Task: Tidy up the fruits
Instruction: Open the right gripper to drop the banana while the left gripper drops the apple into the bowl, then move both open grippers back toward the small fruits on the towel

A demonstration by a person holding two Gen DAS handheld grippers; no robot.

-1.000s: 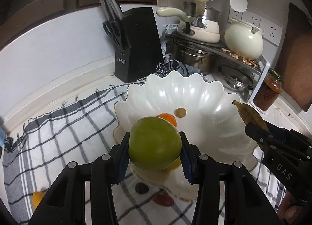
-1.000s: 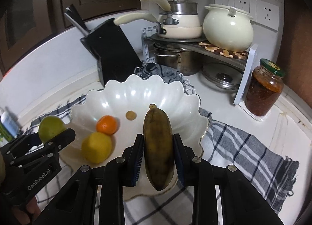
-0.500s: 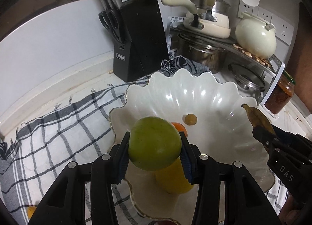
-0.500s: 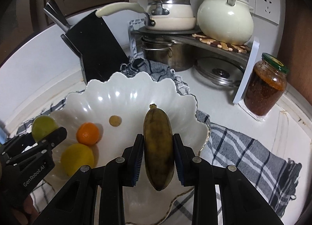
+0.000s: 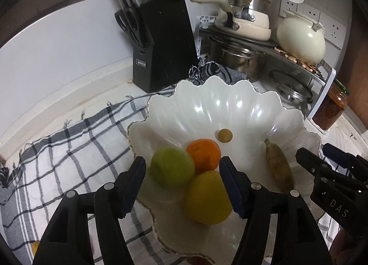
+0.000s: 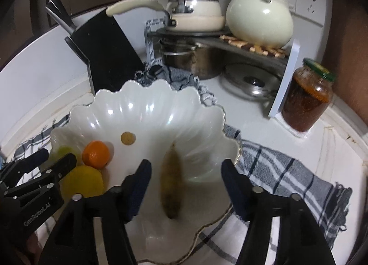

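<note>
Opening over the scalloped white bowl (image 5: 230, 108), the left gripper (image 5: 181, 168) has its jaws spreading, and the green fruit (image 5: 172, 167) sits between them at lower centre of the left wrist view with clear gaps to both pads. It looks blurred, so whether it has settled cannot be told. It touches the orange (image 5: 203, 154) behind it and the yellow fruit (image 5: 207, 197) at its lower right.

The right gripper (image 6: 185, 173) is likewise parting its jaws; the dark, overripe banana (image 6: 171, 182) lies lengthwise between them in the bowl's lower middle, touching neither pad.

By the look of them, the round fruits are firm, smooth and apt to roll on the glossy glaze; a hold across the widest part would likely be steadiest. The banana appears soft and easily bruised, best pinched lightly around its middle. The bowl itself seems brittle along its thin wavy rim. It rests on a checked cloth (image 6: 287, 173).
</note>
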